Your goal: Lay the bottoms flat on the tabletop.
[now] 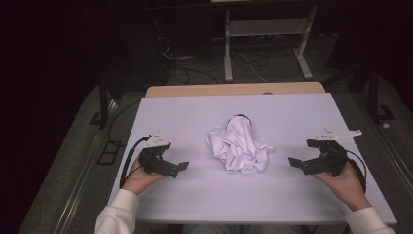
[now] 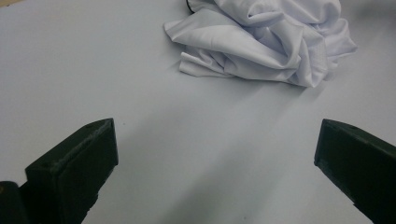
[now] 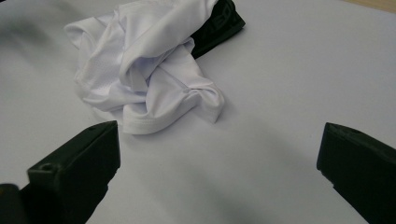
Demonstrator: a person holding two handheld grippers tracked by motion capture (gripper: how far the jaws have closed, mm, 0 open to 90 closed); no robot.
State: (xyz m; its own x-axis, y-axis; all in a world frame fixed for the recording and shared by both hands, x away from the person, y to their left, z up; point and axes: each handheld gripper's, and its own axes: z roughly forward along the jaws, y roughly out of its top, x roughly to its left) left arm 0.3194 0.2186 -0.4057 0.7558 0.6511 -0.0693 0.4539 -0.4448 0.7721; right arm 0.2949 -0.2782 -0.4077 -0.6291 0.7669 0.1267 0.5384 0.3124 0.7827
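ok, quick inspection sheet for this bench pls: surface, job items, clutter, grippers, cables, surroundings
Surface: white tabletop, bare apart from one item; a wooden strip shows along its far edge.
Job's things: crumpled white garment near the table's middle, with a black band at its far end, partly covered by the white cloth.
Clutter: nothing seen.
Grippers: left gripper and right gripper each held in a hand, one on each side of the garment, jaws wide apart, holding nothing and apart from the cloth.
Cables: a black cable trails from the left gripper; loose cables lie on the floor beyond the table.
Surroundings: dark room, metal frame legs behind the table.
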